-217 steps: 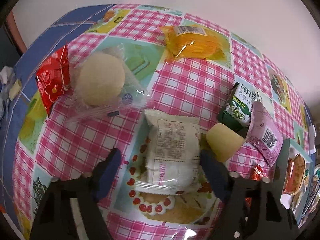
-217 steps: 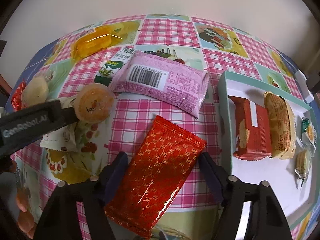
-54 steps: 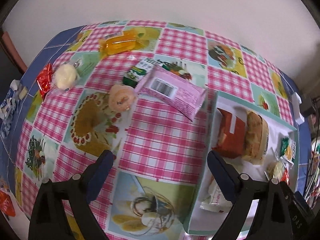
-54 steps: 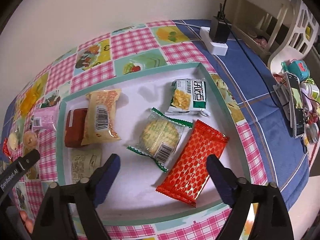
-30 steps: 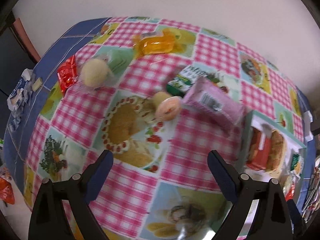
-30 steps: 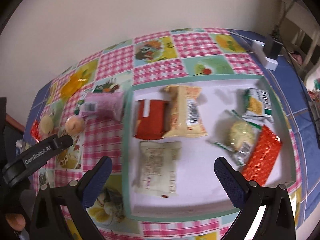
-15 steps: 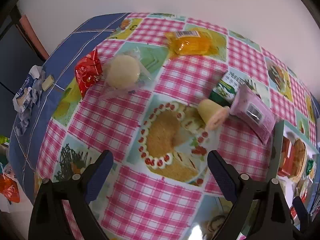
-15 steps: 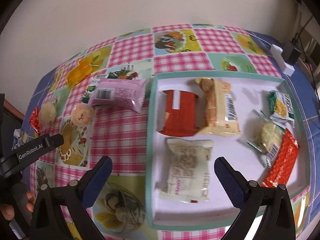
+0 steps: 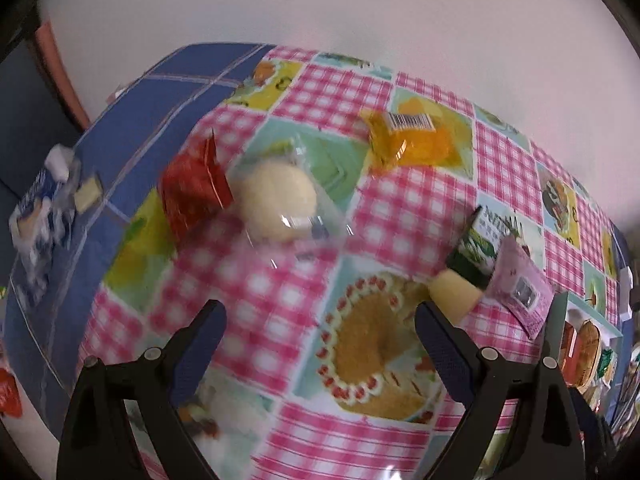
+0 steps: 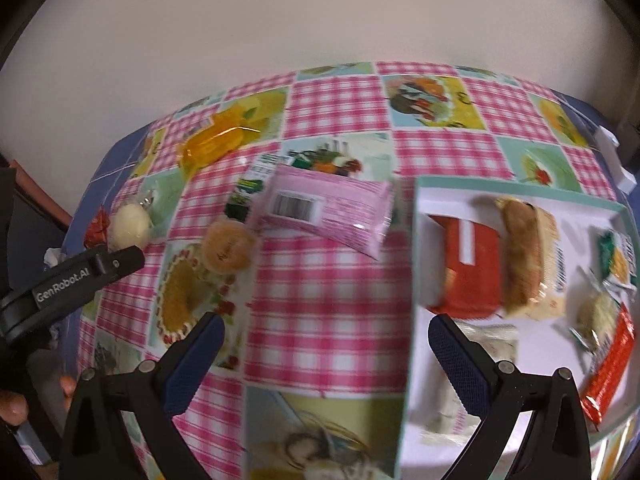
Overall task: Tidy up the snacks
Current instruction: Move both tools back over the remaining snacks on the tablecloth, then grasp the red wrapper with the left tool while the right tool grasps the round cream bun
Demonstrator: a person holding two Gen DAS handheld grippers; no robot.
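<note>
My left gripper [image 9: 320, 320] is open and empty above the checked tablecloth. Ahead of it lie a pale round cake in clear wrap [image 9: 276, 204], a red packet [image 9: 192, 190], an orange packet [image 9: 412, 140], a green biscuit pack [image 9: 478, 246], a small round cake [image 9: 454, 294] and a pink packet [image 9: 522, 292]. My right gripper [image 10: 326, 344] is open and empty over the left rim of the white tray [image 10: 414, 264]. The tray holds a red packet [image 10: 468, 268], a bread roll [image 10: 528, 252], a white packet [image 10: 486, 340] and several more. The pink packet [image 10: 328, 210] lies left of the tray.
The left gripper's body [image 10: 80, 280] shows at the left of the right wrist view. A blue cloth [image 9: 132, 108] covers the table's left side, with small wrappers [image 9: 40, 208] on it. A wall stands behind the table. A white power strip [image 10: 614, 160] lies at the far right.
My left gripper has moved left and closer toward the pale cake and red packet. My right gripper has moved left, from over the tray to its left rim. Both stay open.
</note>
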